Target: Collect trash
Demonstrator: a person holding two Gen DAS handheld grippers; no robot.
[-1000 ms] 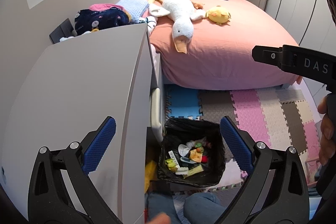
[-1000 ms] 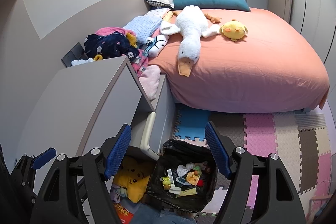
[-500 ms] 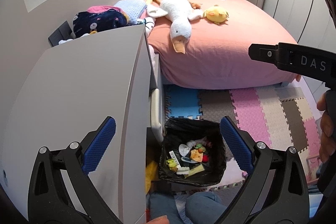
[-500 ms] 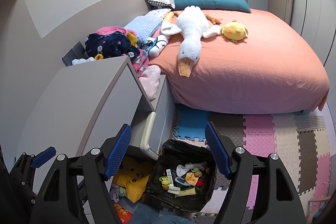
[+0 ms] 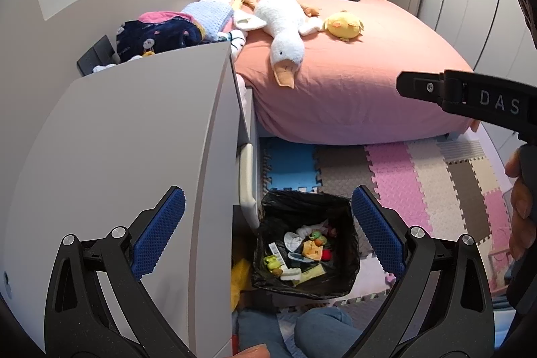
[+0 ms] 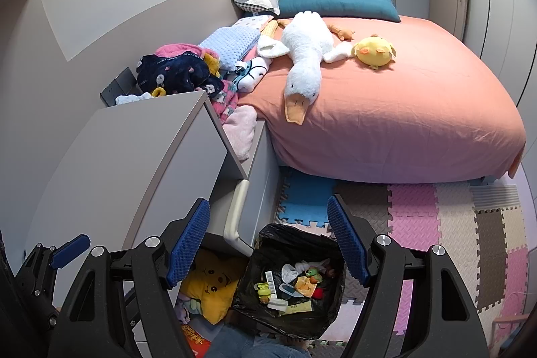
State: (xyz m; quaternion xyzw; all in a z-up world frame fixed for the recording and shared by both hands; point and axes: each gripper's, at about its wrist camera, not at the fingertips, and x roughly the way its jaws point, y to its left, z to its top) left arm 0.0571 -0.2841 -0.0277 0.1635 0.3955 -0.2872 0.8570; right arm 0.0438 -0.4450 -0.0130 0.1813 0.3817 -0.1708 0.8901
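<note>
A small bin lined with a black bag (image 5: 303, 207) (image 6: 268, 240) stands on the foam floor mats beside a grey cabinet. Inside it lies mixed trash (image 5: 302, 254) (image 6: 290, 286): wrappers, a white scrap, small colourful bits. My left gripper (image 5: 265, 227) hangs above and in front of the bin, open, nothing between its blue pads. My right gripper (image 6: 268, 240) is also open and empty, held over the bin. The right gripper's black body (image 5: 470, 99) shows at the right edge of the left wrist view, with a hand (image 5: 522, 210) on it.
A grey cabinet (image 5: 141, 140) (image 6: 144, 150) with a pulled-out drawer (image 6: 238, 207) rises left of the bin. Behind is a bed with a pink cover (image 6: 386, 109), a white goose plush (image 6: 302, 62), a yellow chick plush (image 6: 374, 51) and piled clothes (image 6: 181, 72). A yellow plush (image 6: 211, 284) lies beside the bin.
</note>
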